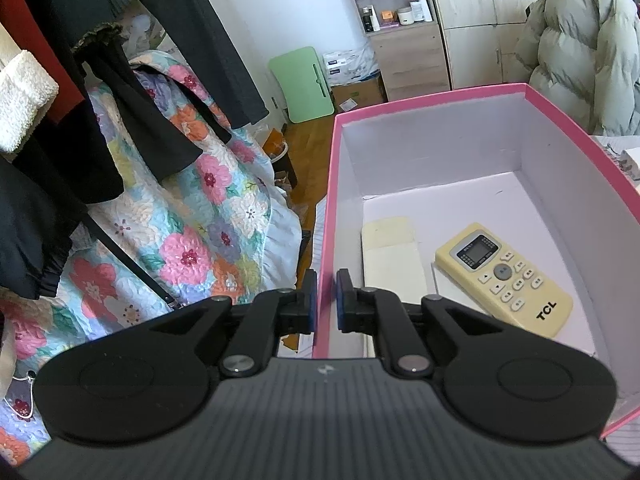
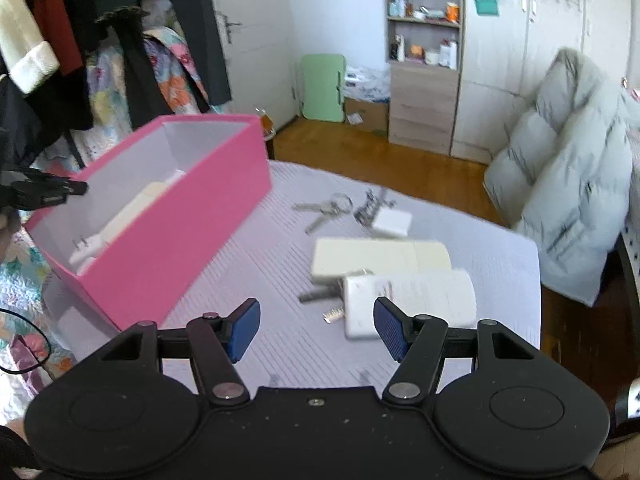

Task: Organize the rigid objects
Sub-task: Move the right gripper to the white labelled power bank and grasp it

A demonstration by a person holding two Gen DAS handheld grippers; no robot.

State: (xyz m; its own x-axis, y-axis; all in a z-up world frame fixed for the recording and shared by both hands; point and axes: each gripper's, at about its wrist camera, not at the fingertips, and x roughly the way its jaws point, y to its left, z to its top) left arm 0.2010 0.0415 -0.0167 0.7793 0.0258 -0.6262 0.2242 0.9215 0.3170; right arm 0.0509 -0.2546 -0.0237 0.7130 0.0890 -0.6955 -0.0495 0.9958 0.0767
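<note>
Our left gripper (image 1: 327,300) pinches the pink box (image 1: 326,216) wall; TCL remote (image 1: 505,278) inside it. Right gripper (image 2: 316,330) gapes wide near keys (image 2: 325,208) and power banks (image 2: 380,258) outside it.

remote control (image 1: 505,277): "TCL", black, at its lower end
remote's button labels: too small to read
white charger print: blurred, unreadable

Matt pink cardboard box (image 2: 168,236), glossy cream plastic remote (image 1: 505,278), shiny metal keys (image 2: 326,209), ribbed cloth tabletop (image 2: 280,264).

Right gripper (image 2: 317,330) spread wide, pink box (image 2: 168,232) left, blurred keys (image 2: 326,208) beyond, perhaps chargers
</note>
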